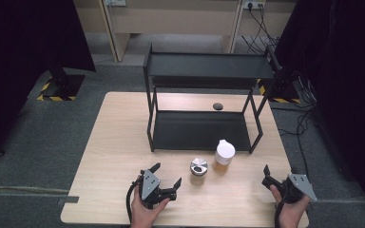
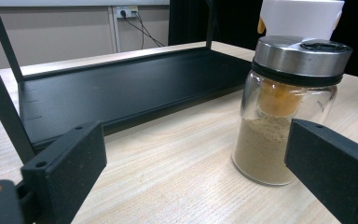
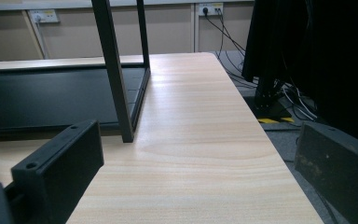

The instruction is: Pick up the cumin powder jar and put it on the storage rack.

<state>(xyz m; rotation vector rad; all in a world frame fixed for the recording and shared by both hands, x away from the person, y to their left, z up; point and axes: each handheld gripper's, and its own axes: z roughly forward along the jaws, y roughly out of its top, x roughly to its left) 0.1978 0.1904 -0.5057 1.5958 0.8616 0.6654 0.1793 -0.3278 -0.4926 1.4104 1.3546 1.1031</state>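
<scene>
Two tiers of black metal make up the open shelf rack (image 1: 204,107) standing toward the far half of the pale wooden table (image 1: 114,142), the largest things here. Nearer the person, two containers stand on the tabletop just in front of the rack's lower tray: a white-lidded plastic bottle of amber contents (image 1: 224,156) and, close beside it on its left, a small clear glass jar with a brushed steel lid and tan powder inside (image 1: 198,171).

That glass jar looks like the thing about to be picked up. The left gripper (image 1: 164,179) sits low on the table just left of it, jaws spread wide and holding nothing. In the left gripper view the jar (image 2: 286,112) stands ahead and to the right, its lower side partly covered by the right-hand jaw, so it seems off the centre line of the gap and not yet between the jaws.

The risk, as I judge it, is a push forward from this offset: one jaw could strike the glass first and tip the jar or shove it into the bottle standing just behind. Closing on the smooth rounded wall off-centre could also let it slip.

The right gripper (image 1: 279,176) rests well apart near the table's right edge, jaws likewise spread and empty.
</scene>
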